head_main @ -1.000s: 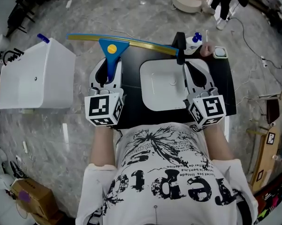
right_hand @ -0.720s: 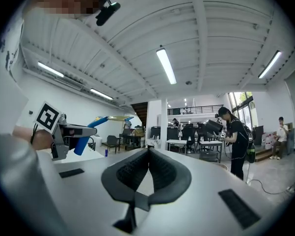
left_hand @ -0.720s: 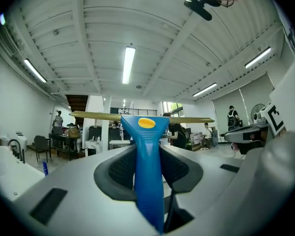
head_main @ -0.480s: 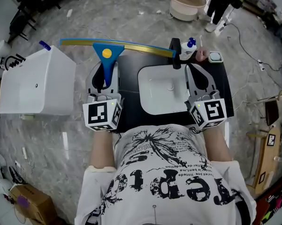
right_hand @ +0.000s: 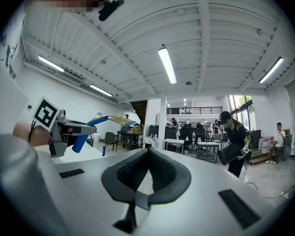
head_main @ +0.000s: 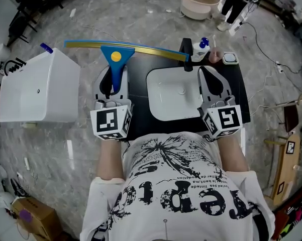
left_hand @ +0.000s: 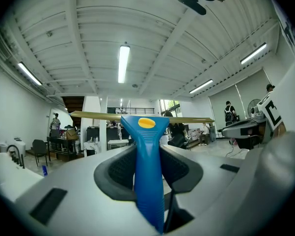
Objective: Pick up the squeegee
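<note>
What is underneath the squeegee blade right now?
Under the squeegee blade lies mostly grey marbled floor; its right end reaches over the black table's far edge. The handle's lower part is covered by the left tongs gripping it.

The squeegee (head_main: 114, 67) is blue with 1 yellow dot and an olive-yellow blade. The tabletop (head_main: 138, 79) is black, the basin (head_main: 173, 92) white. The left claw (head_main: 113, 82) and right claw (head_main: 206, 74) are pale grey, with black-and-white marker cubes.

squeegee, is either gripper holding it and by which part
The left gripper holds the squeegee by its blue handle; the right gripper holds nothing.
</note>
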`<state>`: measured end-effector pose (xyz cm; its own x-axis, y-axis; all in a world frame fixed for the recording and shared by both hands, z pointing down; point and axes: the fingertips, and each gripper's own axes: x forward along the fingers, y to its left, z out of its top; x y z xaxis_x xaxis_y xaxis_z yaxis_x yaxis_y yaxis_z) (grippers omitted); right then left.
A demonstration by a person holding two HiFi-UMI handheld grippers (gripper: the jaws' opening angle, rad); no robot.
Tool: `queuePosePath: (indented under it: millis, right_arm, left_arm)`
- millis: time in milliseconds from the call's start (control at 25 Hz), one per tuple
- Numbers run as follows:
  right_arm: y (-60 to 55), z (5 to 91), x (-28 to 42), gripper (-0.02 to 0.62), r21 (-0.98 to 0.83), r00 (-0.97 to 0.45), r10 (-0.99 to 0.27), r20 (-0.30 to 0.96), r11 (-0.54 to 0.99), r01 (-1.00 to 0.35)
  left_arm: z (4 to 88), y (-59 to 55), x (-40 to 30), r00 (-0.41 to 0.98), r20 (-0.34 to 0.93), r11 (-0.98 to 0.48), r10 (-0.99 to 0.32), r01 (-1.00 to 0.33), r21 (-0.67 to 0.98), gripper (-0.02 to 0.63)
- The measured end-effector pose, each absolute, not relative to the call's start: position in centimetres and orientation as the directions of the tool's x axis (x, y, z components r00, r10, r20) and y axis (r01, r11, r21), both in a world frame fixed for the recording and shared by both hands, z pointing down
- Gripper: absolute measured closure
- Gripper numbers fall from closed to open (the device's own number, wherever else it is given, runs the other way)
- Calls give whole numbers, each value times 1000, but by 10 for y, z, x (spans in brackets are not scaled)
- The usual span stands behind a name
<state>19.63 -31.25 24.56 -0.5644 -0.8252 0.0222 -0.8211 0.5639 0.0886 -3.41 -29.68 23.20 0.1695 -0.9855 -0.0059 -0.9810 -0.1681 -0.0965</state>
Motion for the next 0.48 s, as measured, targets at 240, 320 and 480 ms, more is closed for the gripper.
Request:
queuePosePath:
  millis: [240, 320, 480]
  right_arm:
    - [-315, 248, 191, 583, 90, -573, -819, 29, 573, -815]
    - [-316, 248, 190, 583, 92, -572, -820, 27, 572, -815]
    - [-320, 248, 192, 583, 93, -571, -821, 24, 571, -816]
  left_arm:
    - [238, -299, -34, 160, 12, -161, -987, -982, -96, 466]
    - [239, -301, -36, 155, 14, -156, -988, -983, -98, 466]
    - [243, -306, -35, 151, 20, -152, -988, -984, -91, 466]
